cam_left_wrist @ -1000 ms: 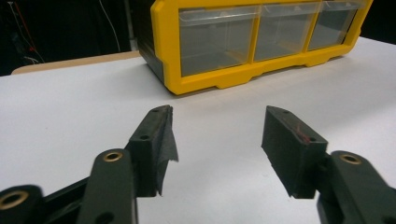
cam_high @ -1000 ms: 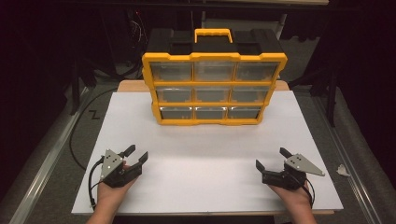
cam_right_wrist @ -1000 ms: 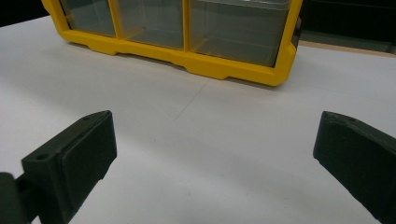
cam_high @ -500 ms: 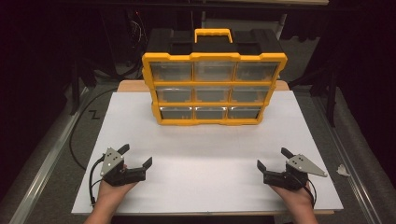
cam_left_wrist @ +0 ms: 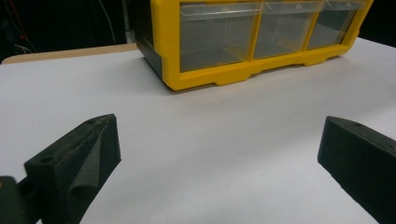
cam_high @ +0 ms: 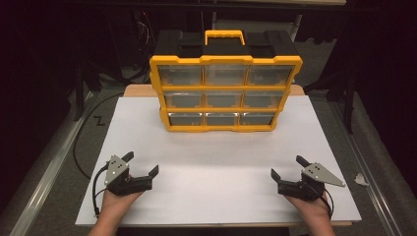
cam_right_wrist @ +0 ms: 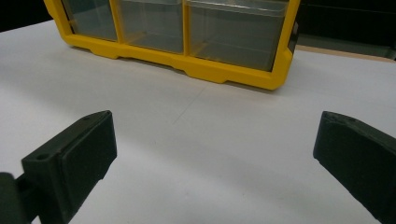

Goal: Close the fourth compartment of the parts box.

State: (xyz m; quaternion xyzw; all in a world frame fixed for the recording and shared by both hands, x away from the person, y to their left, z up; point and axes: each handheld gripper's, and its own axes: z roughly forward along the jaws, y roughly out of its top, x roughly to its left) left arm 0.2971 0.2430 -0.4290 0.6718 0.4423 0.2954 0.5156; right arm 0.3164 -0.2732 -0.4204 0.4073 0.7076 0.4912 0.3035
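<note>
A yellow and black organizer cabinet (cam_high: 224,86) with three rows of clear drawers stands at the back of the white table (cam_high: 216,162); its bottom row shows in the left gripper view (cam_left_wrist: 252,42) and the right gripper view (cam_right_wrist: 187,37). My left gripper (cam_high: 141,163) rests near the front left corner, open, with nothing between its jaws. At the front right my right gripper (cam_high: 288,167) is open too, also holding nothing. Both point toward the cabinet from well short of it.
The white board lies on a wooden tabletop (cam_high: 140,90) that shows behind the cabinet. A black cable (cam_high: 81,142) loops over the floor at the left. A small white scrap (cam_high: 360,180) lies on the floor at the right.
Both grippers have shifted slightly on the table near the front edge, the left one turning a little toward the middle. The cabinet has not moved.
</note>
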